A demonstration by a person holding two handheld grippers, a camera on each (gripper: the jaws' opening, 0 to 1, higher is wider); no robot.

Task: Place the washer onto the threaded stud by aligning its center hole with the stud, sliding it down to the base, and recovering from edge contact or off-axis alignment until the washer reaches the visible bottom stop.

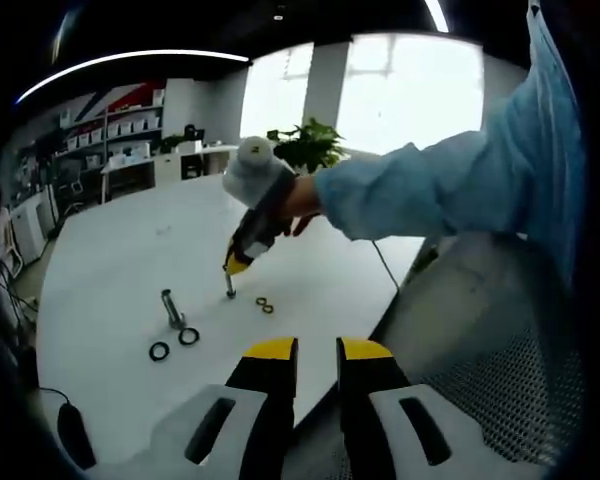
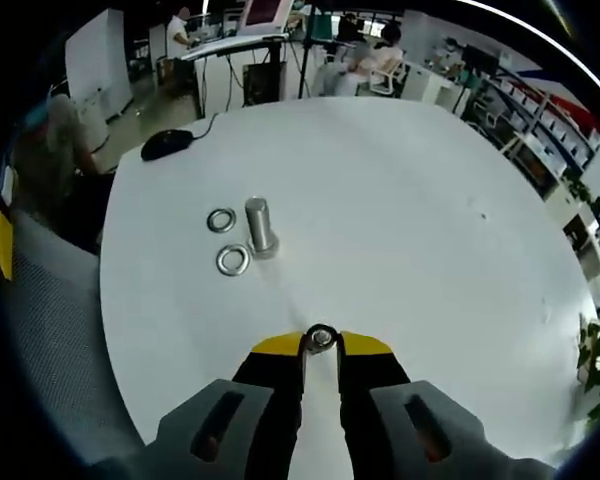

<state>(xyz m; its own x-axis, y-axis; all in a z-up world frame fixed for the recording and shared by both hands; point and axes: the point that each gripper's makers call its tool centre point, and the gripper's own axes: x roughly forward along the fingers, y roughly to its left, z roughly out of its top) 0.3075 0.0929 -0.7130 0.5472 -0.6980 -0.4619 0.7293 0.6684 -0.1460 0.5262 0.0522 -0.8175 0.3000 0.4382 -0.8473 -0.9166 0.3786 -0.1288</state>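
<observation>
- The washer sits pinched between the yellow tips of the right gripper, its round hole showing just above the jaws; the jaws are closed on it.
- In the left gripper view the right gripper reaches in from the right, held by a hand in a light blue sleeve, its tip pointing down close to the white table.
- The threaded stud stands on the table ahead of the right gripper and to its left, well apart from the held washer.
- Two loose washers lie by the stud: one just left of it, another at its base on the near side.
- From the left gripper's side, the stud is ahead and left, with two dark rings near it, and two small rings beside the right gripper's tip.
- The left gripper hovers at the table's near edge, its jaws parted with nothing between them.
- A black mouse lies at the far left edge of the table.
</observation>
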